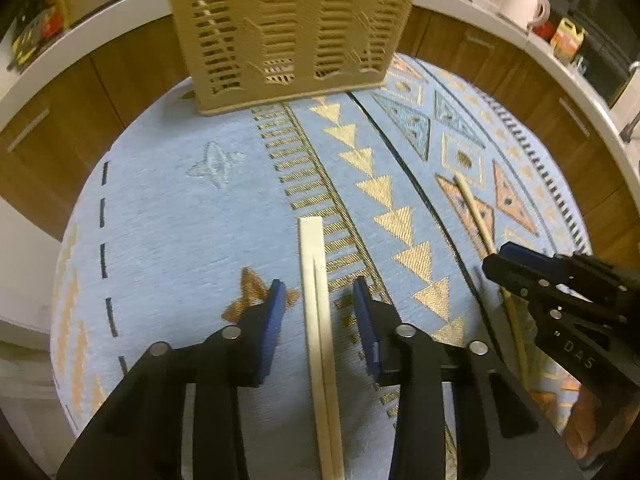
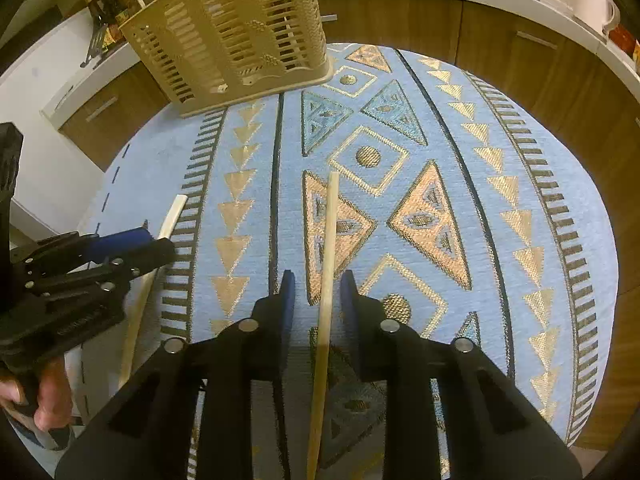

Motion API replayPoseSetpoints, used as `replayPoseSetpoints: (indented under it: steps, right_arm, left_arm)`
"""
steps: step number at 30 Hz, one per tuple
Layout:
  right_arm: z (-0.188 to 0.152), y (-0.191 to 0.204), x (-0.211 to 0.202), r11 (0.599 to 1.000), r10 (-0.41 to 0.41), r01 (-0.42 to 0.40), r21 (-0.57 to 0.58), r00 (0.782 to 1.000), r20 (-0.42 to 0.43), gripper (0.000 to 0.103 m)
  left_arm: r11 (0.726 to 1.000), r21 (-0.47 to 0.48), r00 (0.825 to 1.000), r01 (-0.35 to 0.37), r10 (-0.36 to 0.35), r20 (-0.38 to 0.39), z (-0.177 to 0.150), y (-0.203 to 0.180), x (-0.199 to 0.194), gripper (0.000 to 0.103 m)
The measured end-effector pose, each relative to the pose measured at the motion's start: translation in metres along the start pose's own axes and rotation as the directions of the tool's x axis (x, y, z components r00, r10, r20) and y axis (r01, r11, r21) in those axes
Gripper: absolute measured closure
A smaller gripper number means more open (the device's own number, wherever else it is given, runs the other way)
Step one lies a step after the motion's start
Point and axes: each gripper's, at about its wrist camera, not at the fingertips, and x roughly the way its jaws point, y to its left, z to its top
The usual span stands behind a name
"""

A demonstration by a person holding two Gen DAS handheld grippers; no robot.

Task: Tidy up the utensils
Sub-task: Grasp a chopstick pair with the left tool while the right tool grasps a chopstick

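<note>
Left wrist view: left gripper (image 1: 320, 292) low over the cloth, jaws spread, blue pads on either side of the pale chopsticks (image 1: 318, 320). The pair lies flat on the cloth between the pads, apart from both, running lengthwise away from the camera. Whether the pads touch the cloth, cannot tell.

Right gripper (image 1: 504, 260) enters at the right of this view, tips over the near part of a thin wooden stick (image 1: 474, 208) that lies on the orange triangles.

Right wrist view: right gripper (image 2: 318, 284), jaws spread, stick (image 2: 328, 248) lying between the pads with a gap on each side, flat on the cloth, its far end reaching toward the square motif. Left gripper (image 2: 160, 240) at the left edge, held in a hand (image 2: 40, 396); chopsticks (image 2: 174, 212) pass under its tips.

Basket (image 1: 288, 28): beige, slotted plastic, standing at the far edge of the surface, well apart from both utensils, nearer the chopsticks' line than the stick's.

Cloth (image 1: 168, 216): light blue, gold and orange triangle patterns, covers the round surface. Beyond it, wooden cabinets (image 2: 500, 40) with a white countertop (image 1: 92, 20).
</note>
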Motion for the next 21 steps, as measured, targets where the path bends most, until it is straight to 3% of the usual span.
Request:
replayPoseSetpoints:
  steps: [4, 7, 8, 16, 21]
  right_arm:
    - [-0.001, 0.007, 0.001, 0.998, -0.049, 0.05, -0.04, 0.999, 0.01, 0.091]
    - [-0.002, 0.013, 0.001, 0.993, -0.091, 0.093, -0.073, 0.996, 0.022, 0.098]
    - [-0.001, 0.014, 0.001, 0.993, -0.092, 0.094, -0.075, 0.995, 0.024, 0.098]
    - [0.006, 0.003, -0.011, 0.995, -0.09, 0.091, -0.032, 0.995, 0.036, 0.098]
    - [0.012, -0.001, -0.013, 0.995, -0.094, 0.094, -0.027, 0.995, 0.018, 0.098]
  left_arm:
    - [0.996, 0.04, 0.997, -0.076, 0.076, 0.019, 0.001, -0.015, 0.003, 0.074]
    - [0.993, 0.054, 0.994, -0.109, 0.107, 0.039, 0.0, -0.025, 0.003, 0.092]
    - [0.991, 0.052, 0.992, -0.12, 0.118, 0.045, 0.001, -0.027, 0.003, 0.092]
    - [0.988, -0.147, 0.995, -0.041, 0.054, 0.086, 0.0, 0.012, -0.007, 0.092]
    - [0.978, -0.208, 0.998, 0.008, 0.006, 0.067, 0.003, 0.037, -0.008, 0.092]
